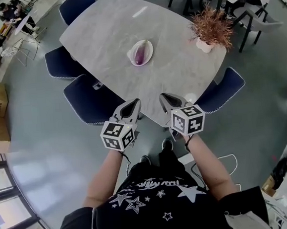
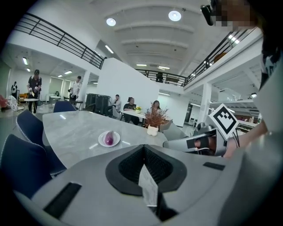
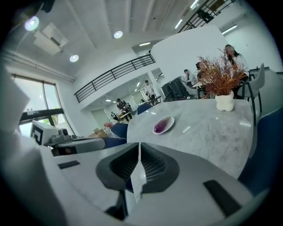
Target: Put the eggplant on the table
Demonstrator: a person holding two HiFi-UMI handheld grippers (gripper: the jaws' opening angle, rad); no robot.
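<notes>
Hovering side by side at the near end of the grey marble surface, the left gripper and the right gripper are both empty. The left fingers are pressed together with nothing between them, and so are the right fingers. A blue chair stands just left of the left fingers, and another blue chair stands right of the right fingers. Well ahead of both pairs of fingertips, near the middle of the surface, the purple eggplant lies on a white plate. Farther off, ahead and to the right of the right fingers, stands a potted plant with reddish-brown sprigs.
</notes>
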